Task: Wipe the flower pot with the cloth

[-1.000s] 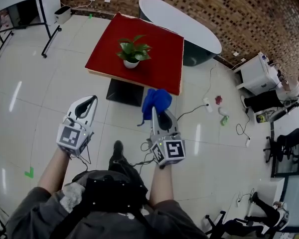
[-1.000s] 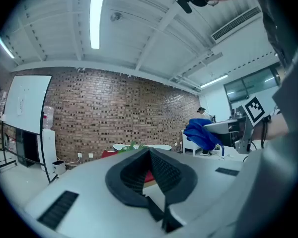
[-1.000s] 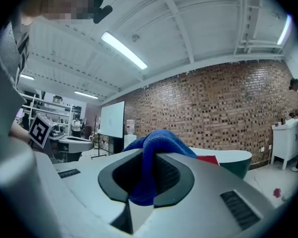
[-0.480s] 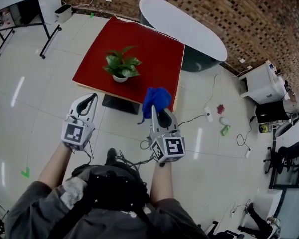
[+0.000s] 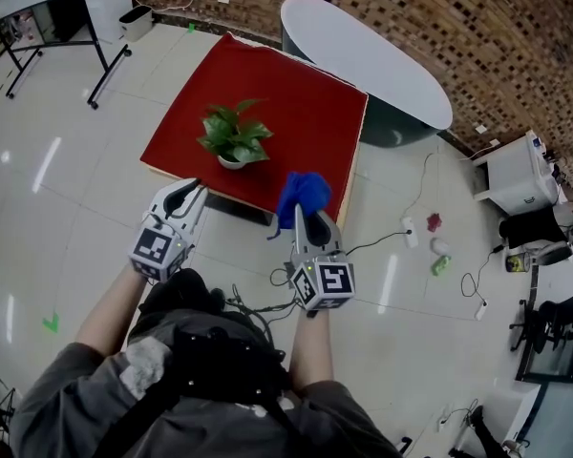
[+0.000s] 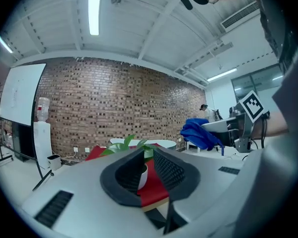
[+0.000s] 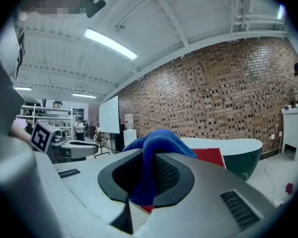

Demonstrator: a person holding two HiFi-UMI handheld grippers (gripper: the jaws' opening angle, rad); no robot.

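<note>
R claw (image 5: 306, 219) pinches cloth (image 5: 304, 191), L claw (image 5: 192, 189) opening, empty; flower pot (image 5: 232, 161) on red table (image 5: 306, 103), oval table (image 5: 363, 51) behind.

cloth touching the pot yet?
No, the cloth is clamped in the right gripper, well apart from the pot on the table.
</note>
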